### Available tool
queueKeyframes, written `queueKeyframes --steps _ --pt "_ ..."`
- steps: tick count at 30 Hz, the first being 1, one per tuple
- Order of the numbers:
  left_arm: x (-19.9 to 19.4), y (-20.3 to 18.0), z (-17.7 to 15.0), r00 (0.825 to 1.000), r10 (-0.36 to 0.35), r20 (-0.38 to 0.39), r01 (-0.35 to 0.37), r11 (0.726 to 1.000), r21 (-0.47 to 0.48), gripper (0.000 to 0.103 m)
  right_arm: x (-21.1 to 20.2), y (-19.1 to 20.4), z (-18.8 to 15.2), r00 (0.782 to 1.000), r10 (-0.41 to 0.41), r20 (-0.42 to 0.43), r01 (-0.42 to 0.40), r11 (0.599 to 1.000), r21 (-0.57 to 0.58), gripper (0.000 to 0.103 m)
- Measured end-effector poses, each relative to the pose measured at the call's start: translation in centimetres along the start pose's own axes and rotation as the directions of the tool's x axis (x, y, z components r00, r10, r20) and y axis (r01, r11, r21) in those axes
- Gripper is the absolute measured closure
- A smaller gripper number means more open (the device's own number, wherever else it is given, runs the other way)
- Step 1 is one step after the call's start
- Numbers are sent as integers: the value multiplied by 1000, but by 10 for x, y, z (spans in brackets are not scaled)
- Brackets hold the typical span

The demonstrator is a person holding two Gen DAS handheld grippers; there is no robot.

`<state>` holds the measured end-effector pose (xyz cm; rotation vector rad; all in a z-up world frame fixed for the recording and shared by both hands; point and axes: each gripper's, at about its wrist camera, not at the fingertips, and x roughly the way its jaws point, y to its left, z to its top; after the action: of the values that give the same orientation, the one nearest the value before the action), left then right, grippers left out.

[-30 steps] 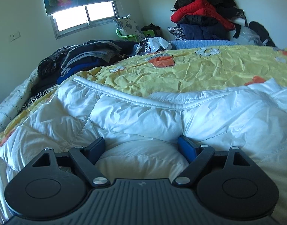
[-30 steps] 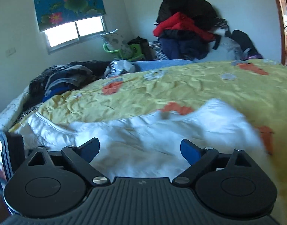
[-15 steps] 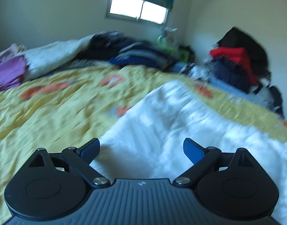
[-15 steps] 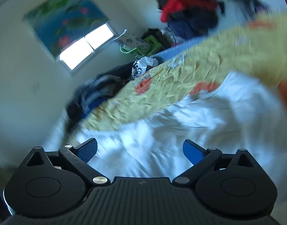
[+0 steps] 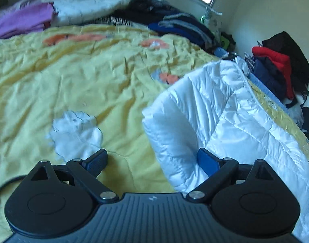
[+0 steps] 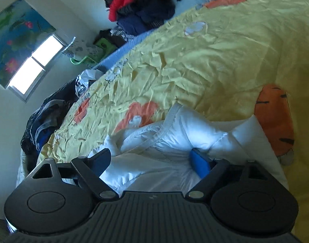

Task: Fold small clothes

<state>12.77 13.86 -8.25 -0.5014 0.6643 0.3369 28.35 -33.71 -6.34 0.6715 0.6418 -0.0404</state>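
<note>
Left wrist view: the left hand-held gripper is spread wide over the yellow bedspread, its right pad touching the edge of the white jacket without pinching it. Right wrist view: the right hand-held gripper is closing, bunched jacket between its pads.

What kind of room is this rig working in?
Most likely a bedroom: a bed under a yellow bedspread, piles of clothes against the wall, a window with a flowered blind. A white padded garment lies on the bed.
</note>
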Motion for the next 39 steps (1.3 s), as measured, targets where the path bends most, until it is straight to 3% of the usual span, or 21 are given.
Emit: queueKeyframes --steps 3,5,7,9,10,14,17,20,22,26,31,32,36,37,39 --pt "7 -5 4 999 -41 -11 41 999 -19 6 -5 5 2 1000 -20 7 20 1000 -17 14" --pt "8 -5 4 999 -49 -11 48 998 -47 5 -25 11 2 998 -29 59 29 999 17 16" --pt "8 -7 2 998 -61 -14 60 996 -66 4 -55 24 -5 987 71 143 -73 997 6 15" --pt "10 -11 1 999 -53 -4 53 997 -59 2 -74 39 -20 970 176 164 -172 984 -38 6" --pt "12 -15 2 999 -46 -5 46 997 -56 2 -77 48 -28 966 220 139 -212 975 -66 0" --pt "22 -17 13 1000 -9 -5 8 992 -125 2 -62 83 -51 961 276 23 -271 954 -126 2" --pt "24 -13 20 1000 -8 -18 4 979 -205 2 -52 95 -62 934 356 -25 -356 933 -52 3" --pt "29 -16 23 999 -20 -25 15 979 -201 2 -34 94 -69 899 433 -63 -429 901 70 0" --pt "32 -20 23 1000 -18 -16 15 982 -189 2 -17 86 -75 912 399 -91 -386 913 131 3" --pt "37 -24 24 998 -61 -2 60 981 -182 2 -2 80 -81 950 298 -91 -288 951 112 22" --pt "42 -24 30 998 -62 -11 59 980 -192 2 -16 86 -80 956 279 -86 -267 955 132 18" --pt "43 -24 31 998 -62 -11 59 979 -196 2 -26 89 -81 954 294 -61 -284 949 137 17" --pt "46 -29 33 999 -35 -10 32 983 -180 3 -62 85 -85 910 415 10 -413 903 120 6" --pt "46 -30 34 1000 -23 -5 22 983 -181 4 -69 82 -85 908 418 17 -417 901 117 5" --pt "45 -35 36 999 -38 7 38 986 -163 33 -79 74 -84 911 412 23 -412 906 98 4"
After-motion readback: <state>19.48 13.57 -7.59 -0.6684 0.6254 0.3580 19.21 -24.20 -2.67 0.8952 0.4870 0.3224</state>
